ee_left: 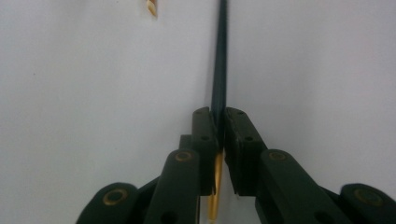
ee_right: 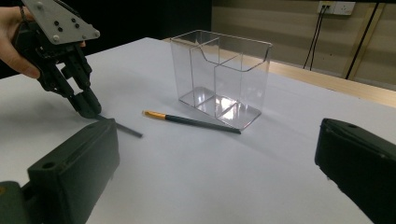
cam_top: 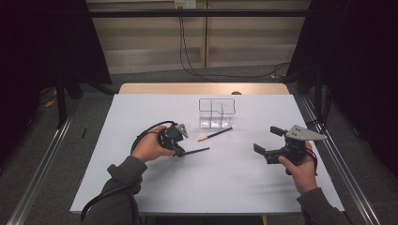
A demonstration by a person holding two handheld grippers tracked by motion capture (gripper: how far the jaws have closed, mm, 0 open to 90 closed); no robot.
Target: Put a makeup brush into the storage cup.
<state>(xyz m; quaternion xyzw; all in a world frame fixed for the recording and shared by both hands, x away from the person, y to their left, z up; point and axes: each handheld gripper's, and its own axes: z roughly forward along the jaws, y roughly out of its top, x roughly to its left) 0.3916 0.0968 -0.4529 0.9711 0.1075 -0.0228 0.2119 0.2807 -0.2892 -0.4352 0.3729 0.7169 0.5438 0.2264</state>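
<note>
On white tabletop (cam_top: 187, 187), left of centre | left gripper (cam_top: 178, 151) clamped on thin dark pencil (cam_top: 196, 151), tip end lying flat | right gripper (cam_top: 266, 140) jaws wide, empty | advice: lift level, then tip upright over clear plastic compartment holder (cam_top: 216, 112); second gold-ended pencil (cam_top: 215, 135) lies near it.

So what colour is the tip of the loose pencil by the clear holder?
Gold-orange tip on a dark pencil; the right gripper view shows it best.
</note>
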